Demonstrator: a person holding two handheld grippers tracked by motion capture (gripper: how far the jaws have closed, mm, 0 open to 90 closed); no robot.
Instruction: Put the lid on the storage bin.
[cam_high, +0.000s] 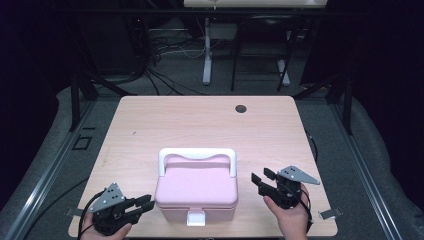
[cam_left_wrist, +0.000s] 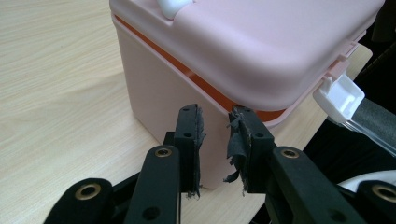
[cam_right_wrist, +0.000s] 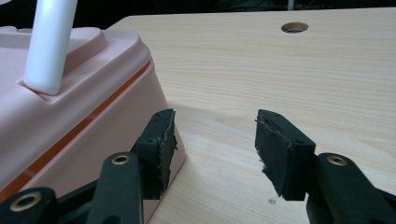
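The pink box (white handle on top) sits between both grippers. Left gripper at eight o'clock, right gripper at three, both open, holding nothing.

Pale wooden table, pink lidded box near its front edge.

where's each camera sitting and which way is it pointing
High view: above the person's side, looking forward and down on the table; both hands, left claw, right claw and pink box show.
Left gripper view: on the left claw, facing the box's corner and white latch; jaws apart.
Right gripper view: on the right claw, looking across the table past the box's side; jaws apart.
Shared: the pink box.
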